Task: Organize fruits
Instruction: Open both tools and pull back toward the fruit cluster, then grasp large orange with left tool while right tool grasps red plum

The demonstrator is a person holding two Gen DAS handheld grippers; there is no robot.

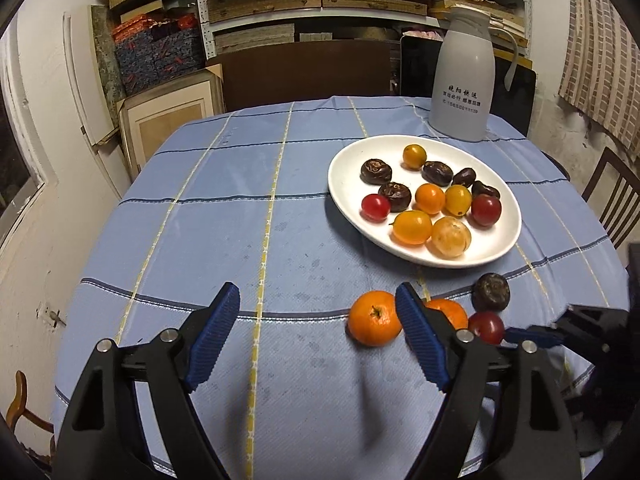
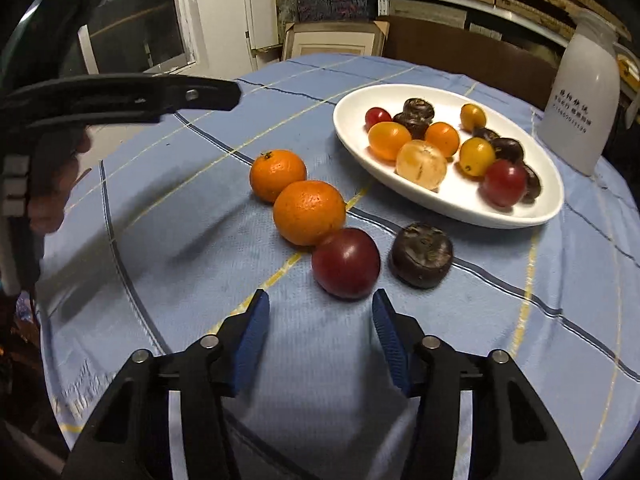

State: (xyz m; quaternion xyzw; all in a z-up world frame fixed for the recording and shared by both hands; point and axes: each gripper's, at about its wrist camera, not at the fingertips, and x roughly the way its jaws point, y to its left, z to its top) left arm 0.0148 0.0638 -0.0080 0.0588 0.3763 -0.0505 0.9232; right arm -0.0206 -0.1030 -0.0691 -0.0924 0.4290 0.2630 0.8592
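On the blue checked tablecloth, a white oval plate holds several small orange, yellow, red and dark brown fruits. In front of it lie two oranges, a dark red round fruit and a wrinkled dark brown fruit. My left gripper hangs open and empty over the cloth, with the nearer orange just beside its right fingertip. My right gripper is open, its blue pads just short of the dark red fruit, touching nothing.
A white thermos jug stands behind the plate. Wooden chairs ring the round table, with shelves of boxes behind. The cloth's left half carries nothing. A hand holds the left gripper's handle at the left edge.
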